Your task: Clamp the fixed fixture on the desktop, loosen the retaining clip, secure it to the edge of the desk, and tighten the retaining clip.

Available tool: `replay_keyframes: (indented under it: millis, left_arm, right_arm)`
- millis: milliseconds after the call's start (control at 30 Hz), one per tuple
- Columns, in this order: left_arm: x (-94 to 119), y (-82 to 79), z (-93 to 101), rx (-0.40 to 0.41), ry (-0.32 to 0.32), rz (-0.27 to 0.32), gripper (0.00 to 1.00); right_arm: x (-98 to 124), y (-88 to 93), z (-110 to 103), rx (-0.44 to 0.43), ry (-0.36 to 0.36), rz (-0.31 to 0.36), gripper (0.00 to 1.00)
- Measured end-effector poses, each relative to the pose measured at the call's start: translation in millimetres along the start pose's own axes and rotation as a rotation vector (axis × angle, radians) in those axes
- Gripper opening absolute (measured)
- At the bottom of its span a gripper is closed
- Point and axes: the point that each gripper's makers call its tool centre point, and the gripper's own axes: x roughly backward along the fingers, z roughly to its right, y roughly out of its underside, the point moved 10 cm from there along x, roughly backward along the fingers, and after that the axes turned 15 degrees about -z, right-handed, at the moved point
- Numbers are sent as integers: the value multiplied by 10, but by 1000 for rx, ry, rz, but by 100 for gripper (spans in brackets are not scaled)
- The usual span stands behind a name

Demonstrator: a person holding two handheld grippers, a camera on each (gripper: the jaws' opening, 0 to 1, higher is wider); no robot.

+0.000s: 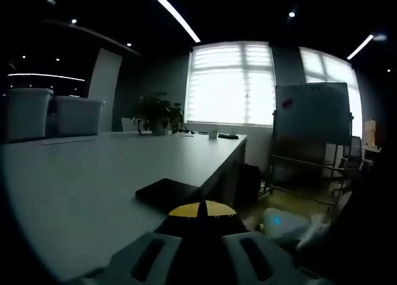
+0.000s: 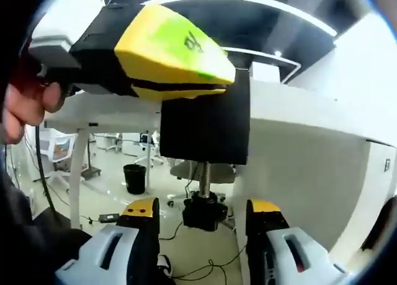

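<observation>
Far off, two lidded bins (image 1: 53,113) top the desk (image 1: 93,179).

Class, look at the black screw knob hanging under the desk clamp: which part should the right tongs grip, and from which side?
Grip the black screw knob by its flanks, coming from below: it hangs on a vertical threaded rod, between the open right tongs.

White desk (image 1: 93,179), bins (image 1: 53,113), plant (image 1: 158,114)
</observation>
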Motion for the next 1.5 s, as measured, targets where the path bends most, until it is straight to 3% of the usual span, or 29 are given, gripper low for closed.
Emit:
replay_keyframes:
  millis: [233, 333, 400, 467, 533, 633, 700, 900, 967, 1100, 1333, 1367, 1467, 1500]
  left_arm:
    - [1, -22, -6, -38, -2, -41, 1]
    - [2, -17, -6, -42, -8, -34, 1]
    - [0, -8, 9, -80, -40, -35, 1]
    - [-5, 1, 41, -110, -70, -44, 1]
    - [-19, 3, 52, -50, -70, -9, 1]
    - [-18, 19, 49, -36, -69, 0, 1]
    - [-22, 28, 62, -36, -76, 5, 1]
    - [-25, 33, 56, -3, -85, 16, 1]
    - [-24, 44, 36, 8, -82, 9, 1]
    - [-22, 71, 33, 46, -90, 12, 1]
    - [-30, 82, 12, 40, -88, 22, 1]
    - [-31, 82, 9, 35, -88, 20, 1]
    - [-35, 90, 8, 28, -89, 13, 1]
    - [-41, 94, 18, 33, -94, 14, 1]
  right_arm:
    - [-90, -54, 5, -33, 5, -12, 41]
    - [-75, -48, -8, -11, 6, -27, 33]
    - [-57, -33, 53, 48, 56, -49, 28]
    - [-57, -51, 56, -13, -14, -76, 27]
    - [-50, -43, 82, -11, -31, -66, 26]
    - [-81, -60, 139, 60, -111, -84, 26]
    - [-126, -84, 188, 126, -214, -98, 26]
    - [-184, -106, 353, 216, -485, -100, 26]
    - [-201, -132, 399, 302, -522, -99, 26]
    - [-238, -145, 385, 297, -630, -123, 26]
    - [-316, -128, 463, 249, -777, -96, 26]
    - [-329, -148, 470, 244, -784, -65, 26]
    - [-289, -149, 504, 238, -783, -73, 26]
    - [-278, -152, 512, 234, -740, -75, 26]
